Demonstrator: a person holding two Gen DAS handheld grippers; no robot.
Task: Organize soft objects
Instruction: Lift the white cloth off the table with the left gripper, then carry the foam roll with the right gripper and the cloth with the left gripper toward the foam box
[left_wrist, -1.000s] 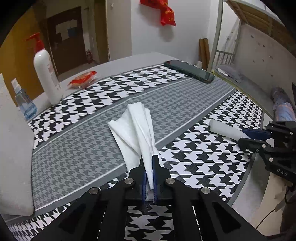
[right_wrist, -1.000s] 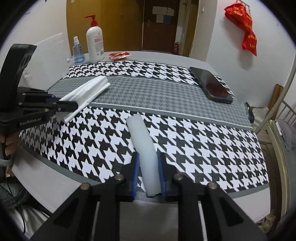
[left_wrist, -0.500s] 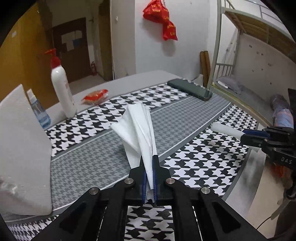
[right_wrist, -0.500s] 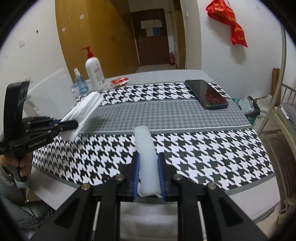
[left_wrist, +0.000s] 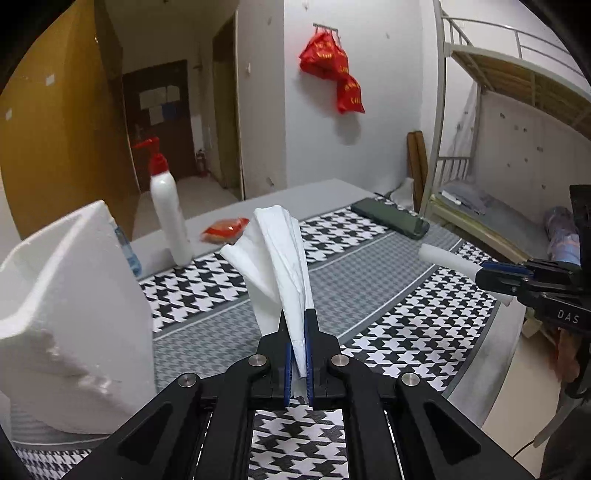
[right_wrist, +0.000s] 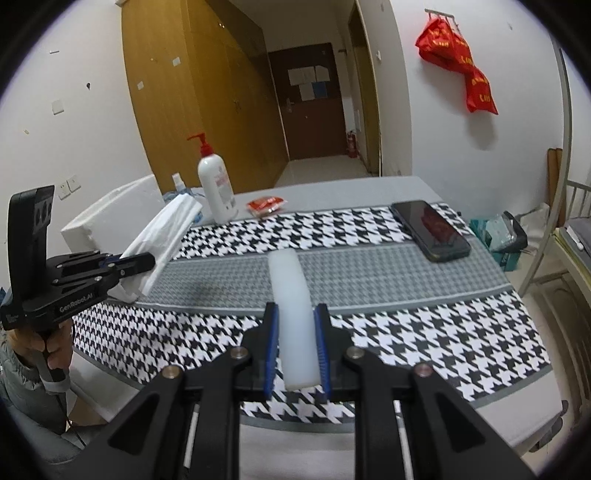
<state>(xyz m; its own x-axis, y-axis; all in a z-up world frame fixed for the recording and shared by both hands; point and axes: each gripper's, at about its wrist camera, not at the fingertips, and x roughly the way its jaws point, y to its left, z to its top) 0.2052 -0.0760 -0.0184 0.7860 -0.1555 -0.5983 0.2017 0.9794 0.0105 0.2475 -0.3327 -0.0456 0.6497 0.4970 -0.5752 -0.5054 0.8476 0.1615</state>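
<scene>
Our left fingers (left_wrist: 287, 347) are pinching a folded white cloth (left_wrist: 275, 258) by its near end, closed tight on it, and we are holding it up off the bench (left_wrist: 369, 266) so it is fanning upward and away from us. Our right fingers (right_wrist: 271, 350) are clamping a white foam strip (right_wrist: 291, 302) between their blue pads, partly closed to its width, and we are holding it above the houndstooth mat (right_wrist: 424, 332), its far end curving forward. In the left view the strip and right gripper (left_wrist: 517, 277) are showing at the right; in the right view the cloth and left gripper (right_wrist: 122, 264) are showing at the left. A white foam box (left_wrist: 74, 306) is standing at the bench's left end, beside a pump bottle (right_wrist: 216, 184), a red packet (right_wrist: 266, 204) and a phone (right_wrist: 430, 229).
</scene>
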